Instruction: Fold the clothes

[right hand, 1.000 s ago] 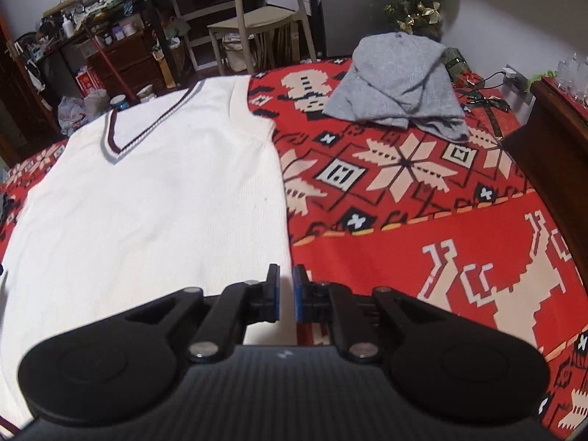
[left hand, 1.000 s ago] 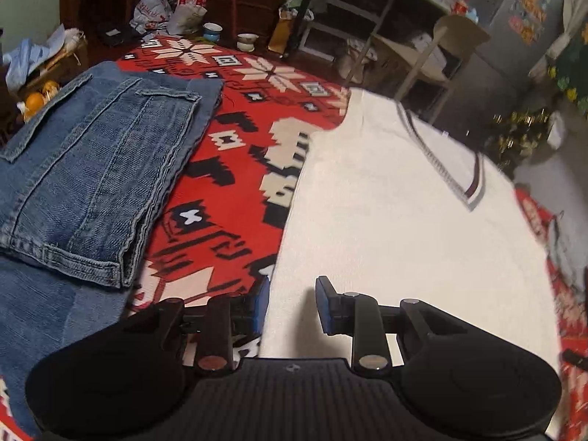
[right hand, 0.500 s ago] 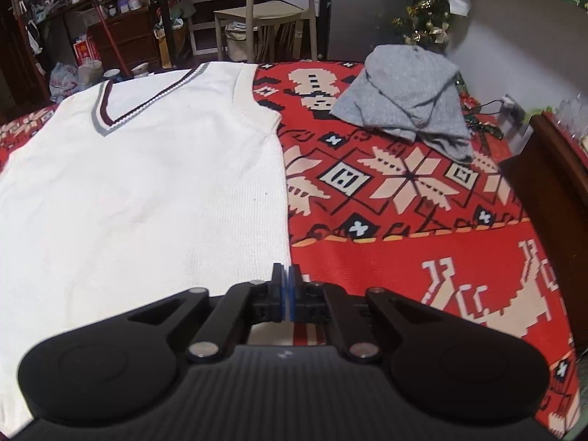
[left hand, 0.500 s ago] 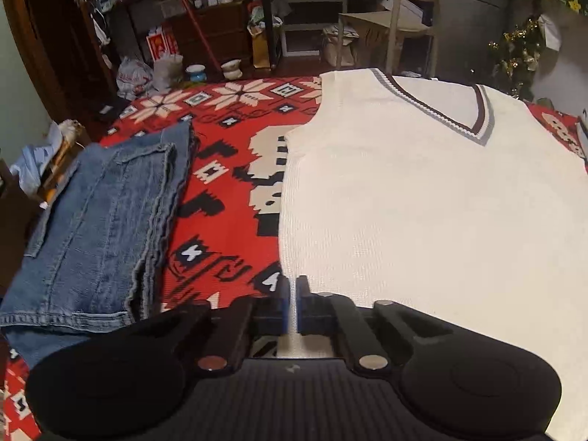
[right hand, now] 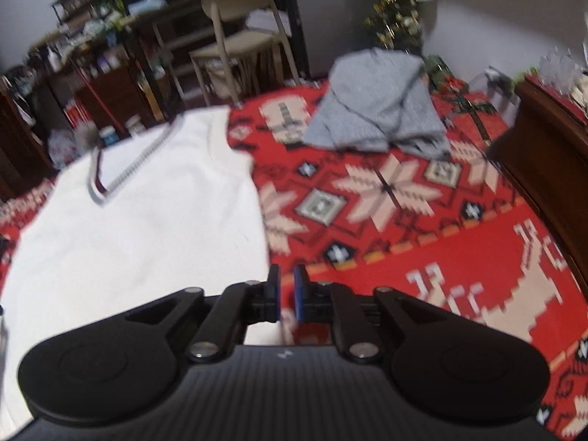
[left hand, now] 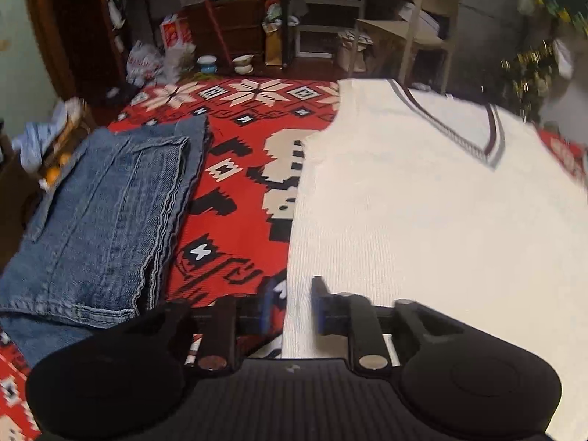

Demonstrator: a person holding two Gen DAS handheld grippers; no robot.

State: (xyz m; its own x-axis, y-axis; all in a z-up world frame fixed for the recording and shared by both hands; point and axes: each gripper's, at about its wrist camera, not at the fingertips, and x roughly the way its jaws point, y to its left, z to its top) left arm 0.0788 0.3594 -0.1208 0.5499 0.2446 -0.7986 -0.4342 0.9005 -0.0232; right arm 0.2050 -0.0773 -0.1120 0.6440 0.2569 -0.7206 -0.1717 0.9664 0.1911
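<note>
Dim indoor light; motion-blurred, perhaps worst rightward; fisheye-bent edges.

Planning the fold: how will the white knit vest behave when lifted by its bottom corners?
The white vest lies flat like soft knit, so it probably drapes and sags between grips. It looks light. On the woven red blanket it may drag, not slide.

Vest (left hand: 422, 220): white knit, V-neck trimmed in maroon and grey stripes. Blanket (left hand: 235, 228): red, with cream snowflakes and black geometric motifs. Jeans (left hand: 106, 217): blue denim; sweater (right hand: 378, 110): plain grey; fingers (right hand: 298, 294): blue pads on black.
</note>
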